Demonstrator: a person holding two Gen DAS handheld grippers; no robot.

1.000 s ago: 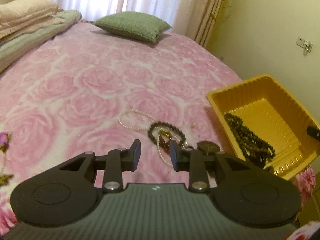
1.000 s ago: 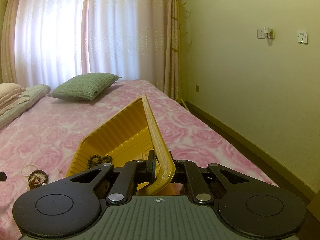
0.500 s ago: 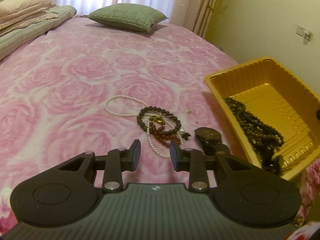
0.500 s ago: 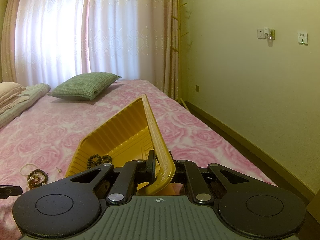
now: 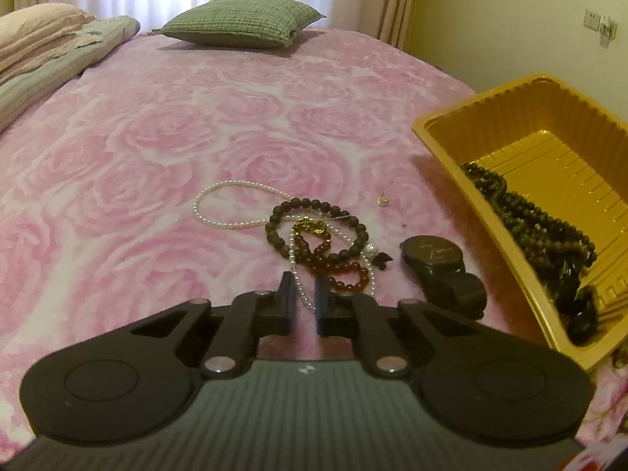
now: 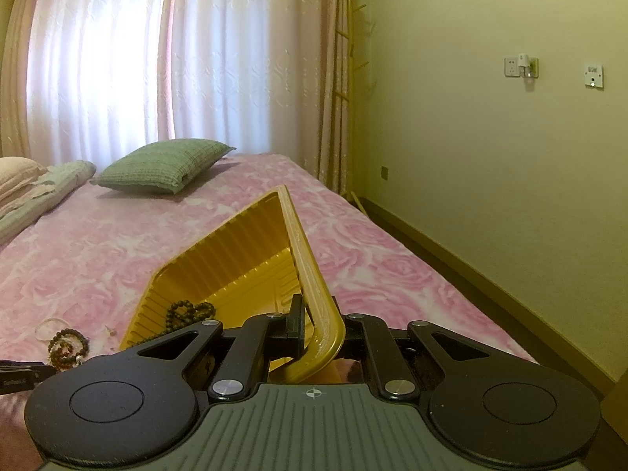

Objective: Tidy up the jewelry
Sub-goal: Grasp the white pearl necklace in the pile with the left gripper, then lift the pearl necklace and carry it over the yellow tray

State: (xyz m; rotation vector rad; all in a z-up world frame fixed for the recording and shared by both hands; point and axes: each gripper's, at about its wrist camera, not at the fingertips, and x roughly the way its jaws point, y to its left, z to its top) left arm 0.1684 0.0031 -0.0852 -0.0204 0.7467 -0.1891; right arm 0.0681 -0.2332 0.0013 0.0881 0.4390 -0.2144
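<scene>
On the pink rose bedspread lies a tangle of jewelry: a white pearl necklace [image 5: 219,192], a dark bead bracelet [image 5: 274,231], a red bead bracelet [image 5: 345,267] and a black watch [image 5: 431,253]. My left gripper [image 5: 302,286] sits low over the near end of the tangle. Its jaws are closing, with a narrow gap left and the pearl strand lying between them. A yellow tray [image 5: 451,157] to the right holds a dark bead necklace [image 5: 541,223]. My right gripper [image 6: 318,325] is shut on the yellow tray's [image 6: 235,251] near wall, tilting it up.
A green pillow [image 5: 239,19] and folded blankets [image 5: 51,51] lie at the far end of the bed. A tiny loose piece [image 5: 382,199] rests between the tangle and the tray. The bed's right edge drops to the floor beside a yellow wall [image 6: 490,176].
My left gripper has come down and forward to the jewelry tangle, and its fingers have drawn much closer around the pearl strand. The right gripper and tray have not moved.
</scene>
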